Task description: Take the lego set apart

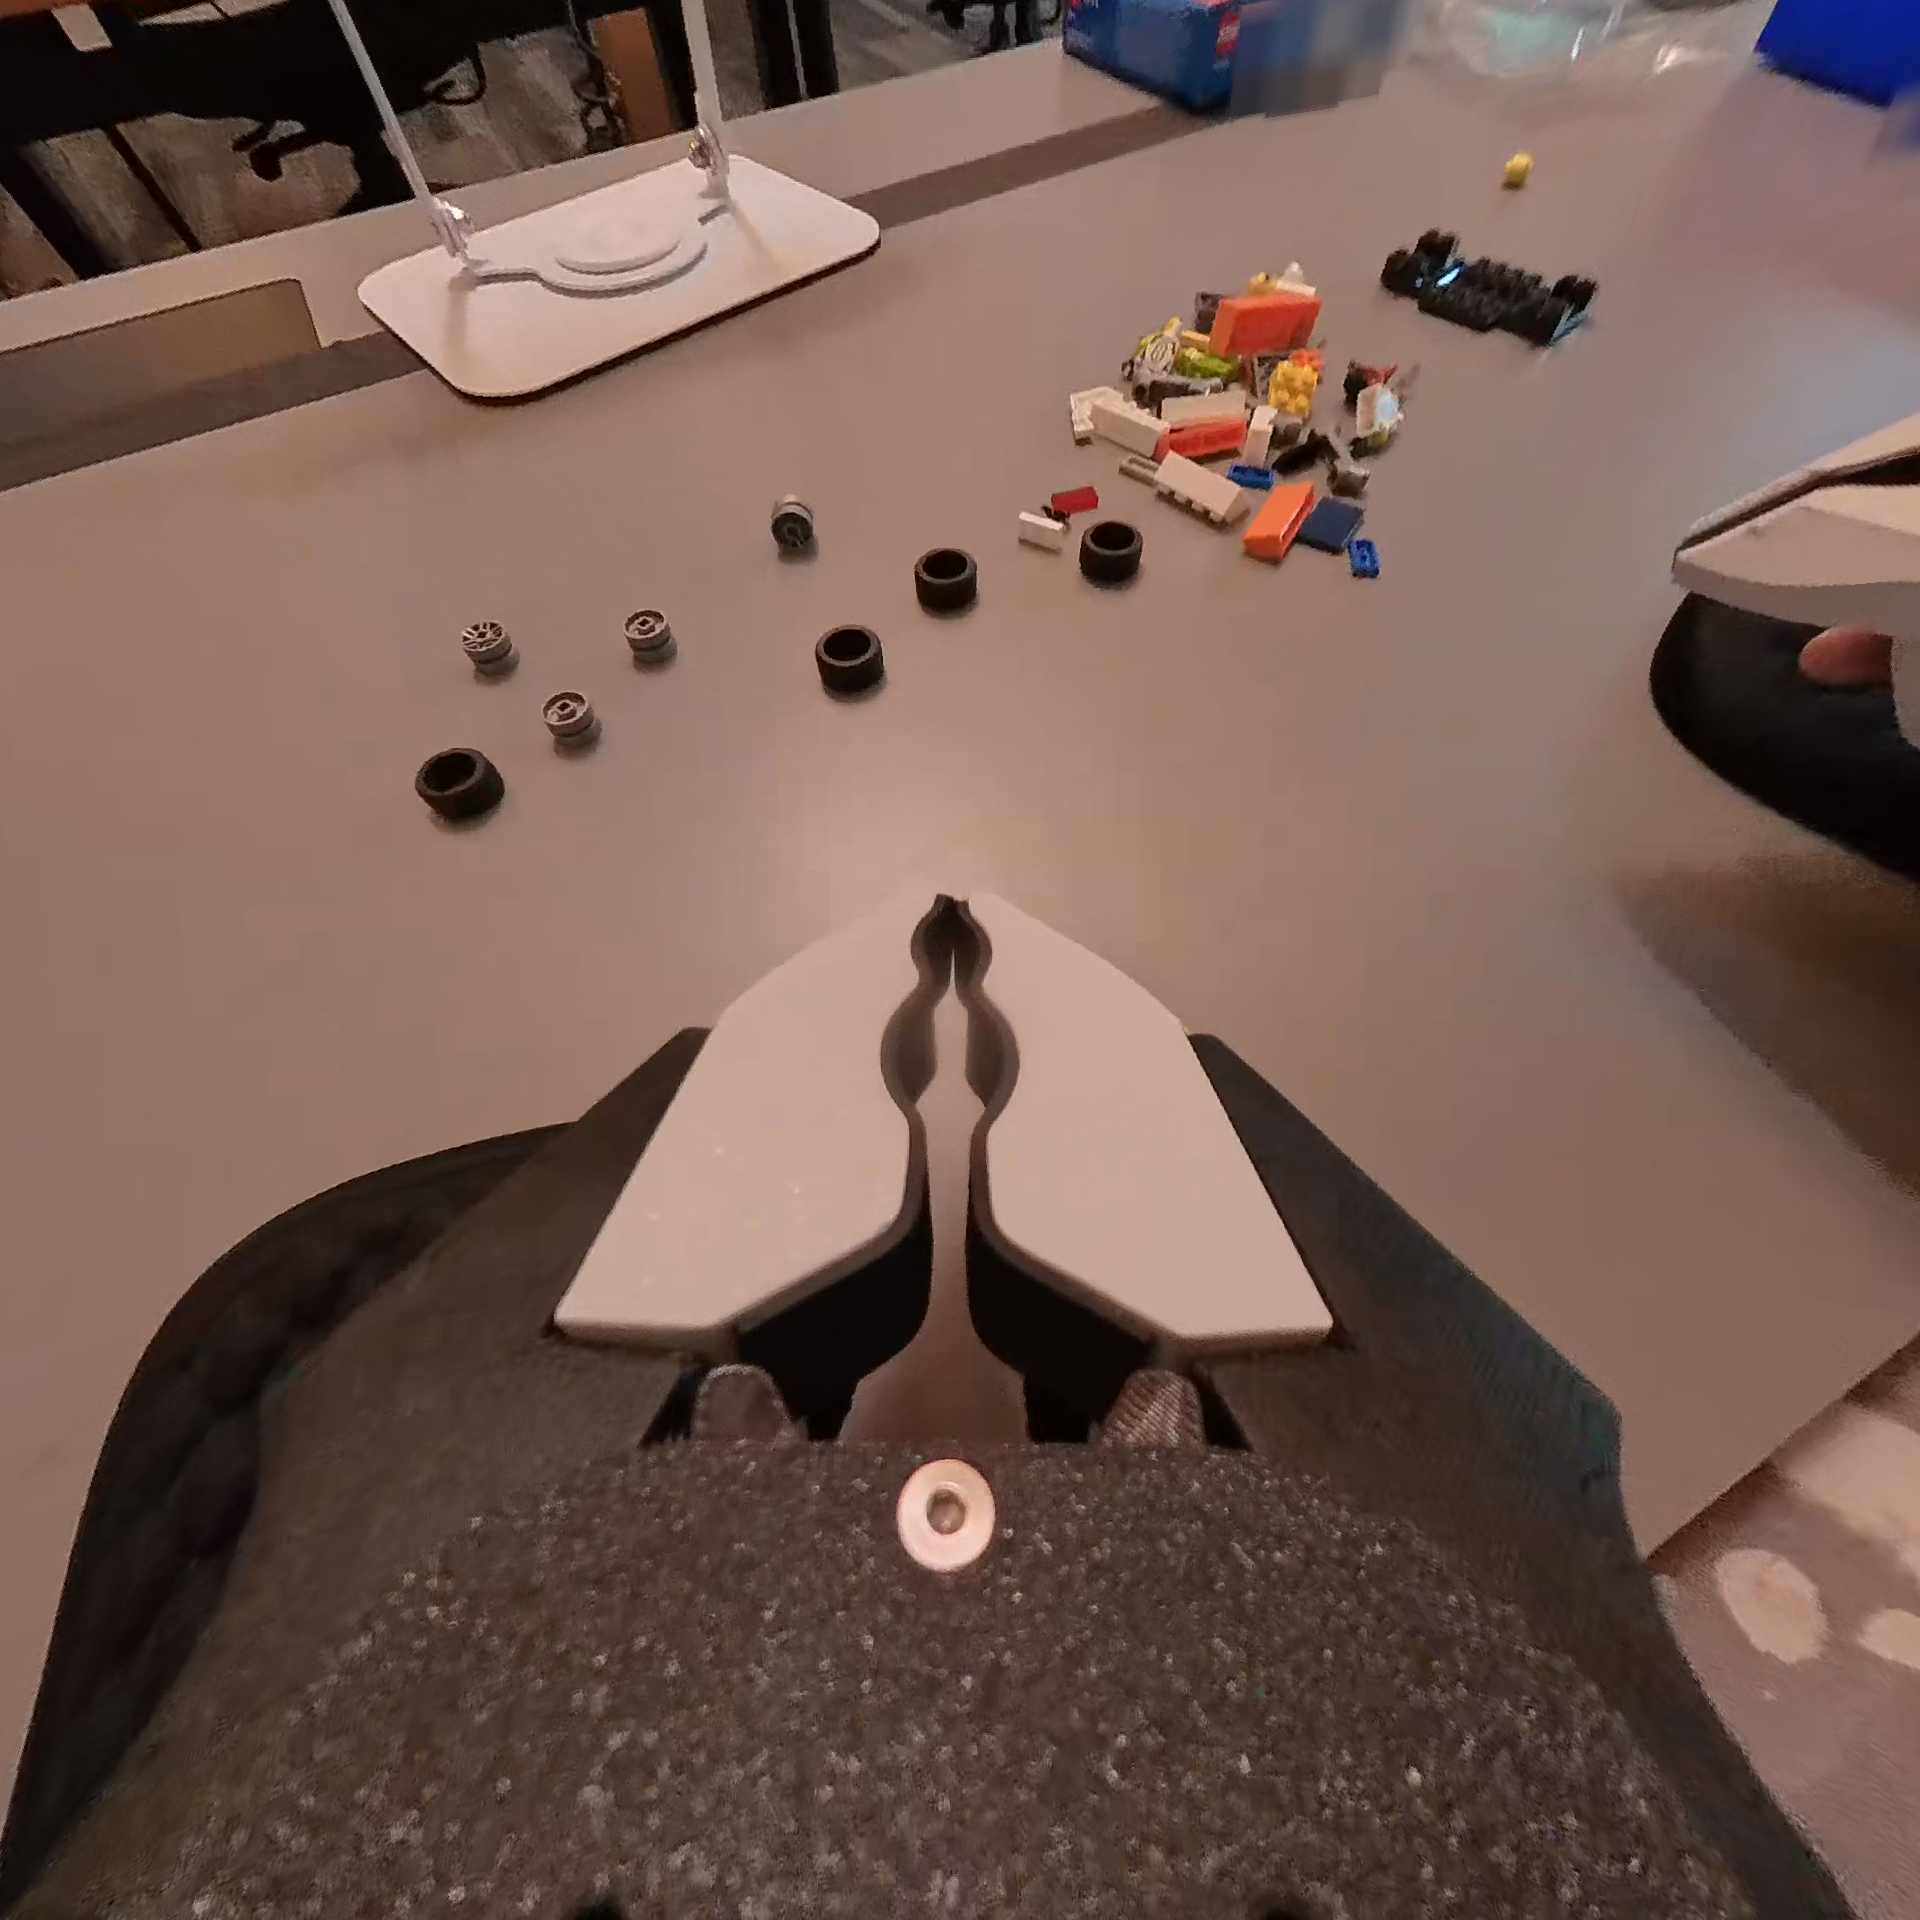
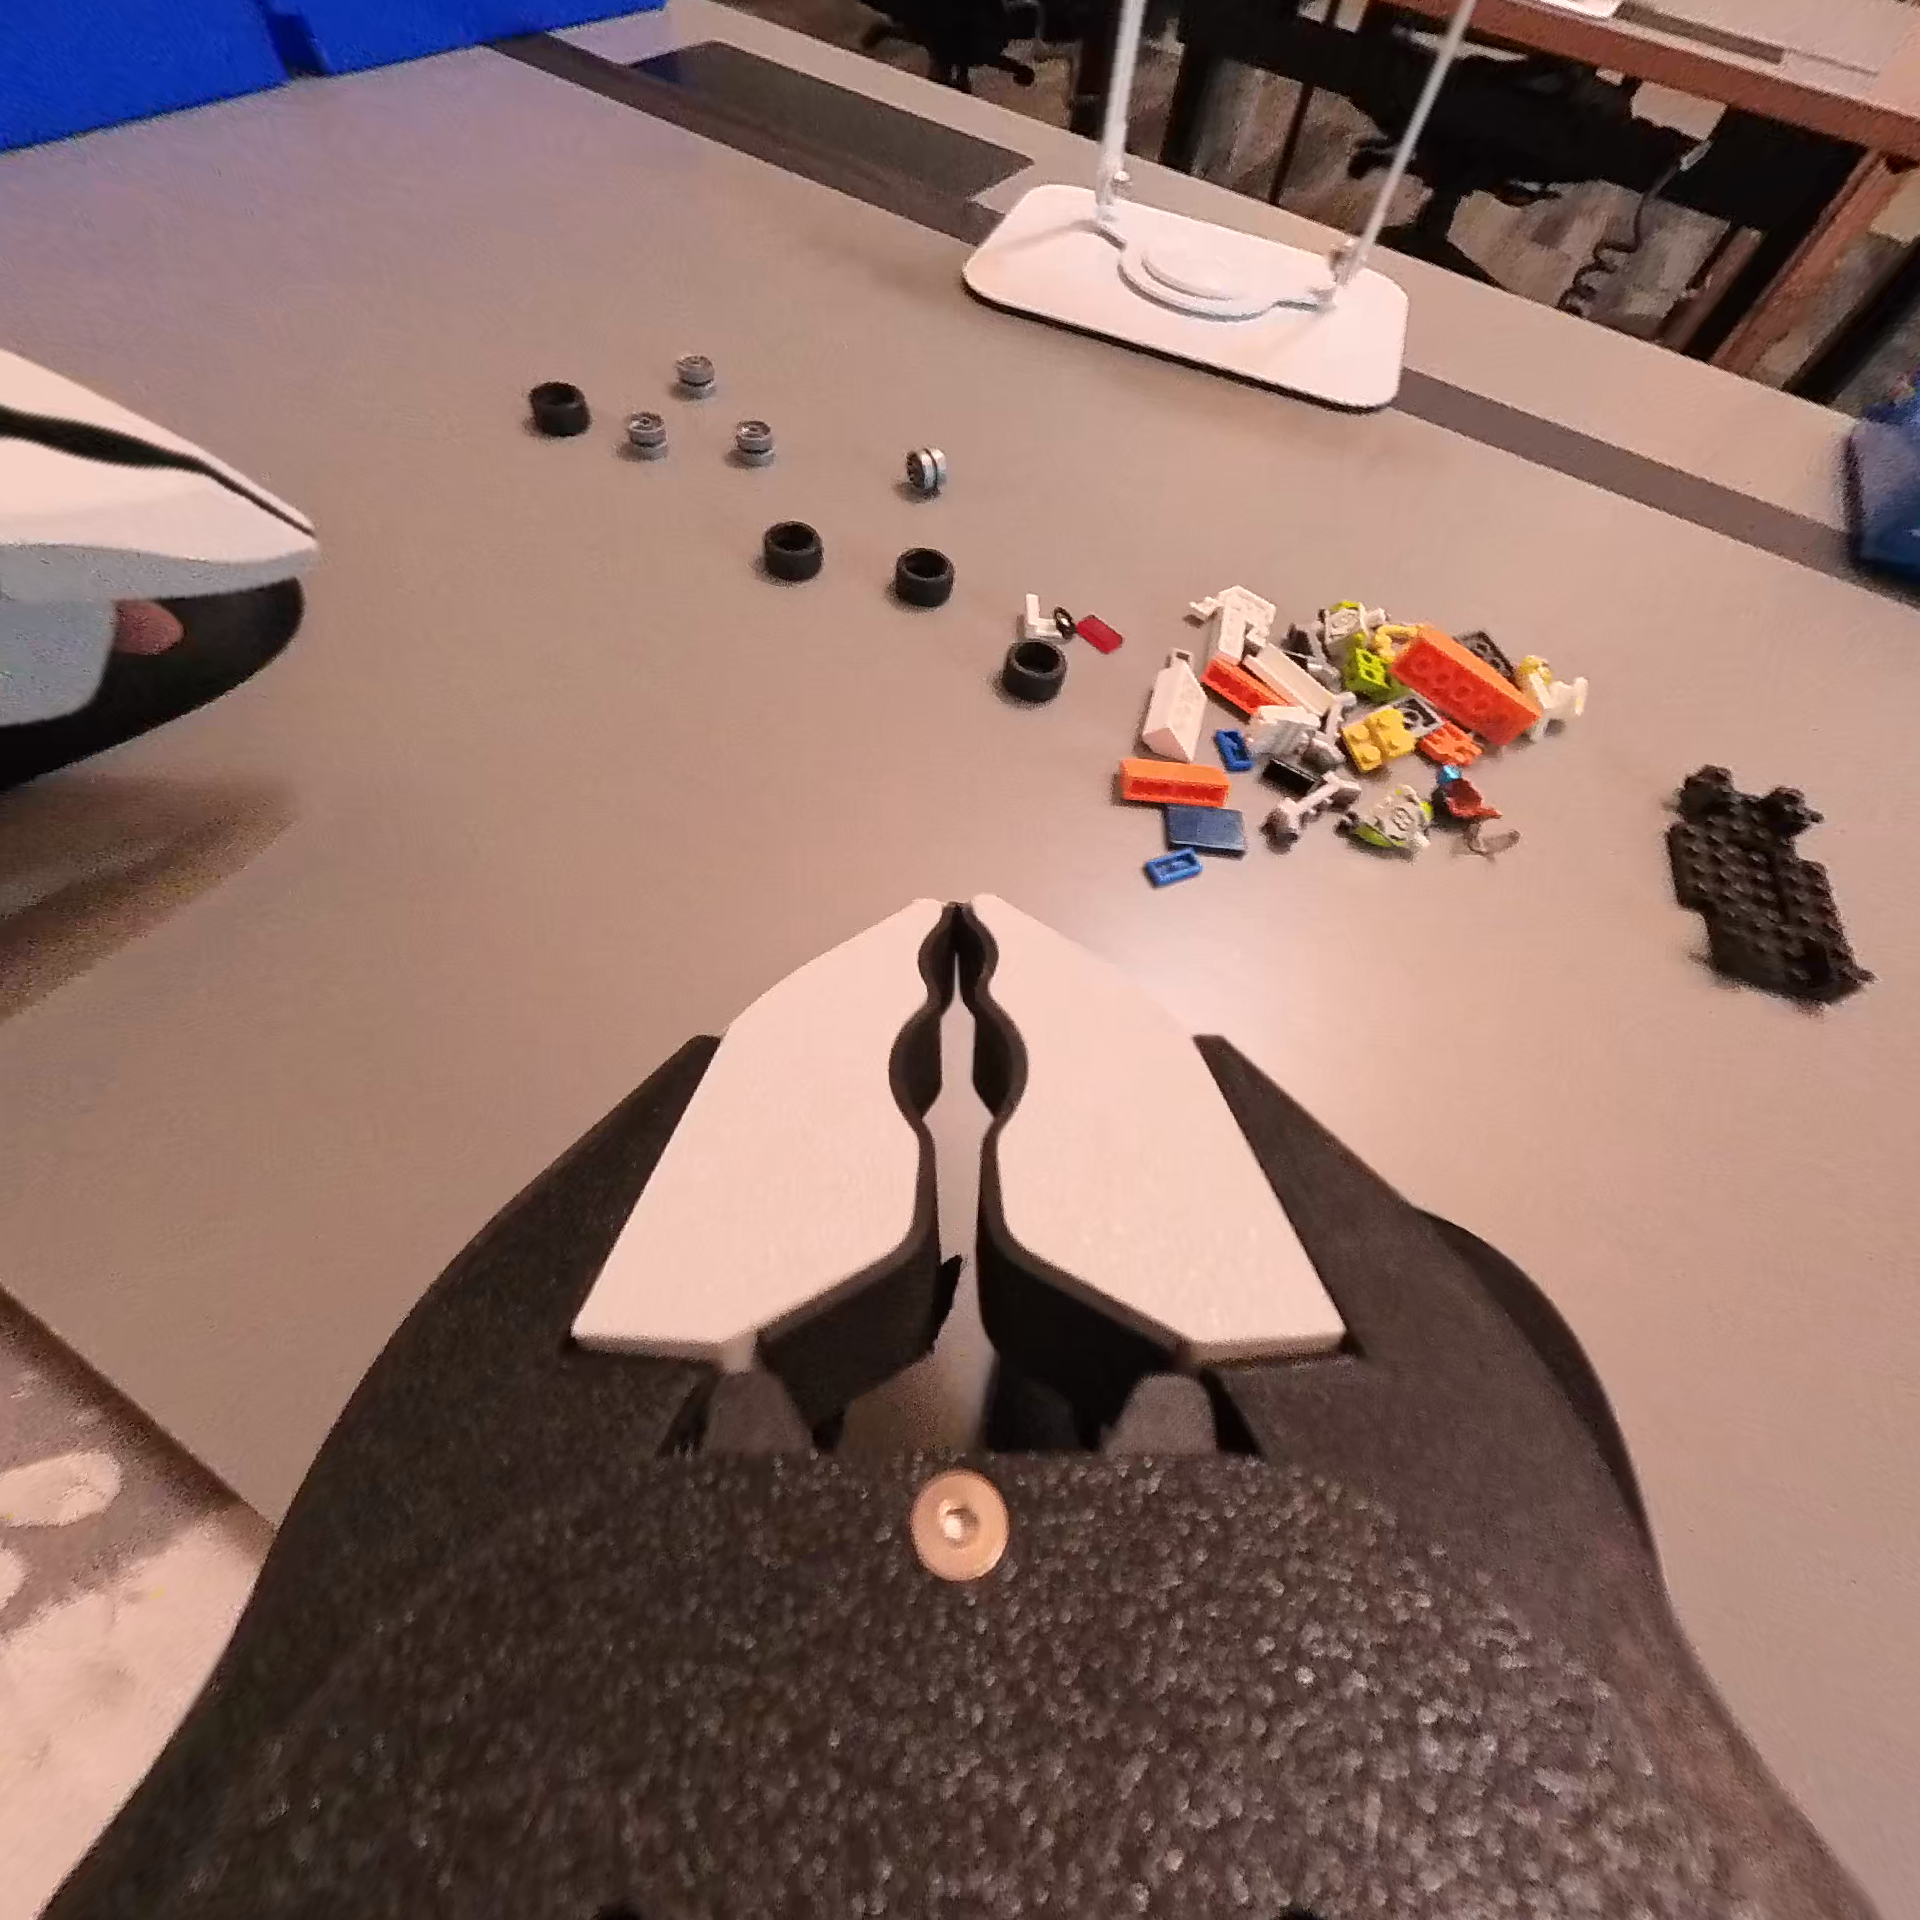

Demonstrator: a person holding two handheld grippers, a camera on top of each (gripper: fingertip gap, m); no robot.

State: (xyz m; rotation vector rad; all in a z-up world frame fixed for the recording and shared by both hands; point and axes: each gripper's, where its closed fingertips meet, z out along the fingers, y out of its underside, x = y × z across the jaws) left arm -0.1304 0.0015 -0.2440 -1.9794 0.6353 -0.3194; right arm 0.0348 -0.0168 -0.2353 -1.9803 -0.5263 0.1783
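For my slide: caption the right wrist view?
Shut right gripper above table; loose tyres, brick pile, black chassis ahead.

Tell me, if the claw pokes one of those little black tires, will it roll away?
Probably not at first: the black tire lies flat on its side on the table, hole facing up, so a poke would likely slide it. Tipped onto its edge, its round shape could roll. It looks like soft rubber, so it may squash slightly when squeezed.

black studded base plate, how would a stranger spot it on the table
Start at the heap of coloured bricks on the grey table. The black base plate lies alone just beyond that heap, on the side away from the tyres. It is the only long, flat, all-black studded piece.
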